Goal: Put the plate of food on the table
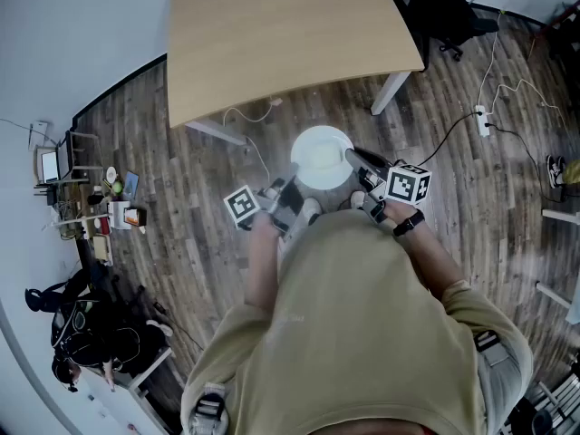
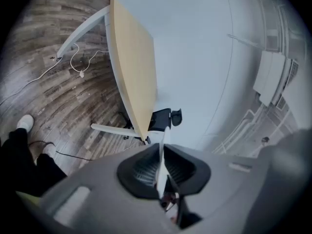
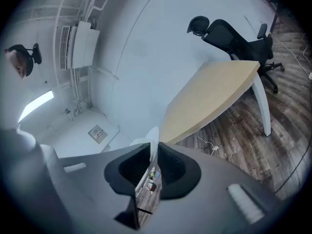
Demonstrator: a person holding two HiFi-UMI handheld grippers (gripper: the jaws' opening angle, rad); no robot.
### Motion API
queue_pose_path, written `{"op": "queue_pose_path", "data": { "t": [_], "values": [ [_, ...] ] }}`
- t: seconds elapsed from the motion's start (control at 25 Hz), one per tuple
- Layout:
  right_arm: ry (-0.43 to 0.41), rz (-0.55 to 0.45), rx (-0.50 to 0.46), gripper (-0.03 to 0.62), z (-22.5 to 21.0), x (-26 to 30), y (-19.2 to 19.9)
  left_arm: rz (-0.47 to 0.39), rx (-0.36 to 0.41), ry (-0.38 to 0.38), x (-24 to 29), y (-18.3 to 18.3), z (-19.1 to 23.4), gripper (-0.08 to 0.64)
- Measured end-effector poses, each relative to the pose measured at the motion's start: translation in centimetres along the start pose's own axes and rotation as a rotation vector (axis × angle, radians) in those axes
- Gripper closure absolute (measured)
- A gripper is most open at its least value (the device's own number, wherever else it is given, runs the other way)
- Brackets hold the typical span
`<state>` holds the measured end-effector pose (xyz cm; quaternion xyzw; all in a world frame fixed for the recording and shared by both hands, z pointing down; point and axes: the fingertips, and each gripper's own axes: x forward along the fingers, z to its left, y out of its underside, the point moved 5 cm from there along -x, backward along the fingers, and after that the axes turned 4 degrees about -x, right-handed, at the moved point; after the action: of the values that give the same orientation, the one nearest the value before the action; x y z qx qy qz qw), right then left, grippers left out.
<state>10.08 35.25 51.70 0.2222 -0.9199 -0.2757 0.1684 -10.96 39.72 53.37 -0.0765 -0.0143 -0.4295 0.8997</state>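
A white round plate [image 1: 322, 157] is held in the air over the wood floor, just short of the tan table [image 1: 281, 34]. Its top looks pale and I cannot make out any food. My left gripper [image 1: 292, 190] is shut on the plate's near-left rim. My right gripper [image 1: 356, 159] is shut on its right rim. In the left gripper view the plate rim [image 2: 161, 156] shows edge-on, pinched by that gripper [image 2: 162, 161]. In the right gripper view the rim [image 3: 153, 139] is likewise clamped in that gripper [image 3: 152, 155]. The table lies ahead in both gripper views [image 2: 131, 62] [image 3: 209, 99].
A black office chair [image 1: 444, 7] stands at the table's far right corner. White table legs [image 1: 391, 91] and a loose white cable [image 1: 249, 116] lie under the near edge. A power strip [image 1: 482, 120] with cables is on the floor at right. Cluttered shelves [image 1: 100, 207] stand at left.
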Motion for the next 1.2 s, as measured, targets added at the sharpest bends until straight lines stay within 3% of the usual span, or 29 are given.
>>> {"op": "queue_pose_path", "data": {
  "t": [0.44, 0.8, 0.92, 1.2],
  "values": [
    [-0.01, 0.018, -0.017, 0.538, 2.4, 2.7, 1.1, -0.014, 0.034, 0.02, -3.1, -2.0, 0.0, 0.54],
    [0.036, 0.02, -0.041, 0.538, 5.3, 7.5, 3.1, -0.027, 0.038, 0.047, -7.0, -6.3, -0.2, 0.54],
    [0.01, -0.003, -0.041, 0.546, 6.0, 8.4, 3.0, -0.026, 0.044, 0.054, -7.1, -7.5, 0.2, 0.537],
    [0.046, 0.042, 0.008, 0.552, 3.3, 9.5, 3.8, -0.042, 0.017, 0.025, -6.3, -7.9, 2.0, 0.538]
  ]
}}
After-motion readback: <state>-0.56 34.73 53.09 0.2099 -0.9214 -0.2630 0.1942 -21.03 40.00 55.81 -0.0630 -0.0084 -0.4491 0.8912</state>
